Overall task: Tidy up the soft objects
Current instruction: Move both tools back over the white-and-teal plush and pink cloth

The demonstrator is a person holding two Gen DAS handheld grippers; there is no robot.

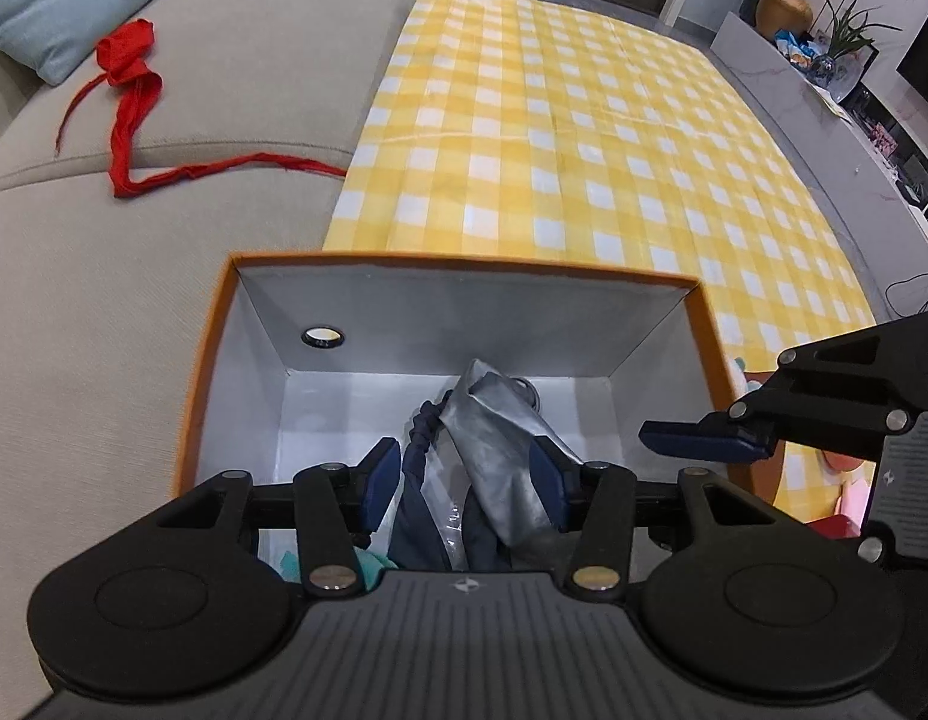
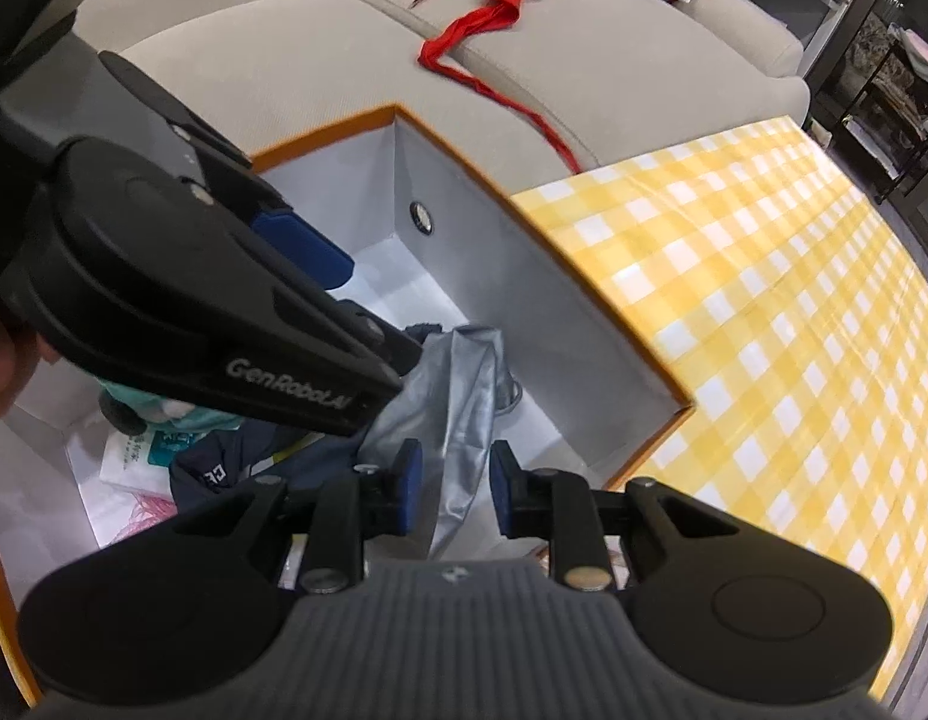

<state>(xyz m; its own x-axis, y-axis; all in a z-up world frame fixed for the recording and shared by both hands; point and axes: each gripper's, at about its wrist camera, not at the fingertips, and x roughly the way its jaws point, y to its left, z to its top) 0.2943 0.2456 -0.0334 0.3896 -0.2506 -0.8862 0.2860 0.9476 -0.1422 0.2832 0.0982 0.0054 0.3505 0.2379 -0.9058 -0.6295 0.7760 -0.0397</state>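
Both tongs, left [image 1: 470, 480] & right [image 2: 451, 489], part-open over box [image 1: 464, 276], silver cloth [image 1: 500, 450] loose between; I lift clear w/o snagging.

The left gripper [image 2: 350, 276] bears "GenRobot.AI" in pale letters along its black side, while white lettering on the navy cloth [image 2: 224, 468] and teal print on a white packet [image 2: 134, 450] in the box stay unreadable.

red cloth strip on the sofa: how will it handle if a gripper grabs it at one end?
The red cloth strip is probably floppy: it lies bunched at one end and trails in loose bends across the sofa seam. It looks thin and light. Its long tail would likely dangle and drag toward the box.
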